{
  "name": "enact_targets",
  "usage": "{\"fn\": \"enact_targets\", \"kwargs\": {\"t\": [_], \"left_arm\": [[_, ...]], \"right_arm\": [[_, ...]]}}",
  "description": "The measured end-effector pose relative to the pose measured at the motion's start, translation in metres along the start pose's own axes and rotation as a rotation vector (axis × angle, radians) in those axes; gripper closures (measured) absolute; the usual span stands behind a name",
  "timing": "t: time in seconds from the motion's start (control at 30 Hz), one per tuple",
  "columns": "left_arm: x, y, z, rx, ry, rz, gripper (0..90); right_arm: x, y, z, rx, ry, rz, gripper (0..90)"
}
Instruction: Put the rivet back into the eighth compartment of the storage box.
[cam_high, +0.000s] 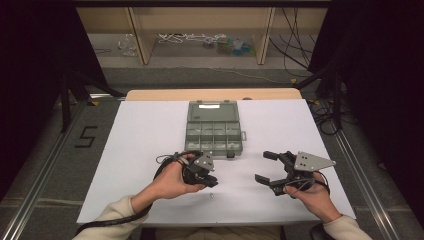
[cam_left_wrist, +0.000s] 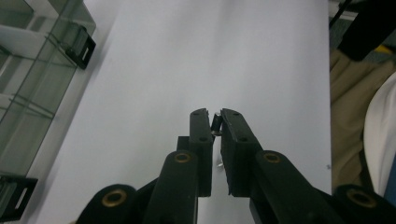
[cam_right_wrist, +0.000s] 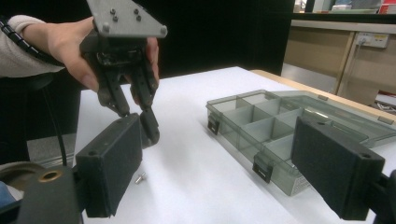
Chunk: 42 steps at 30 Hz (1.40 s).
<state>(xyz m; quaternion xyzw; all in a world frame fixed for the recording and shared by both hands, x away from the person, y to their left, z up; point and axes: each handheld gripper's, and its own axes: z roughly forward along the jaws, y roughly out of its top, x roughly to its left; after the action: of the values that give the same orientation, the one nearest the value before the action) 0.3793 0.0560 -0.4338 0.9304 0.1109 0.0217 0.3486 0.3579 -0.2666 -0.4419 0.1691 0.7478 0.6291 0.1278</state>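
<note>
My left gripper (cam_high: 210, 181) hangs over the white table (cam_high: 145, 135), jaws pressed together on a small dark part (cam_left_wrist: 216, 122) pinched at their tips, in front of the open compartment box (cam_high: 212, 131). A small silver screw (cam_right_wrist: 139, 178) lies on the table just below that gripper. My right gripper (cam_high: 266, 166) rests to the right, well apart, jaws spread wide with nothing between them. On the floor to the left I read 1 marking, a black "5" (cam_high: 86, 136).
</note>
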Motion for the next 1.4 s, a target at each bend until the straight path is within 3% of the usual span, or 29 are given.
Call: {"fn": "enact_targets", "kwargs": {"t": [0.2,0.33,0.5,0.73,0.77,0.97,1.17,1.4], "left_arm": [[0.0,0.002,-0.002,-0.063,0.026,-0.021,82.7],[-0.001,0.004,-0.004,-0.138,0.022,-0.065,82.7],[0.0,0.008,-0.009,-0.216,0.049,-0.095,82.7],[0.005,0.008,-0.014,-0.338,0.108,-0.193,82.7],[0.007,0.007,-0.014,-0.356,0.1,-0.203,82.6],[0.009,0.007,-0.014,-0.394,0.127,-0.221,82.6],[0.009,0.01,-0.014,-0.418,0.15,-0.208,82.6],[0.014,0.013,-0.014,-0.436,0.2,-0.23,82.6]], "right_arm": [[0.0,0.0,0.0,-0.001,-0.001,0.001,17.6],[0.0,0.0,-0.001,0.004,-0.005,-0.001,17.5],[0.0,0.0,0.001,-0.014,-0.006,0.001,17.5],[0.0,0.0,0.0,-0.014,-0.007,0.001,17.5],[0.0,0.0,0.0,-0.014,-0.007,0.001,17.5],[0.0,0.0,0.0,-0.006,-0.014,0.002,17.5],[0.0,0.0,0.0,-0.009,-0.01,0.002,17.6],[0.0,0.0,0.0,-0.008,-0.012,0.001,17.6]]}}
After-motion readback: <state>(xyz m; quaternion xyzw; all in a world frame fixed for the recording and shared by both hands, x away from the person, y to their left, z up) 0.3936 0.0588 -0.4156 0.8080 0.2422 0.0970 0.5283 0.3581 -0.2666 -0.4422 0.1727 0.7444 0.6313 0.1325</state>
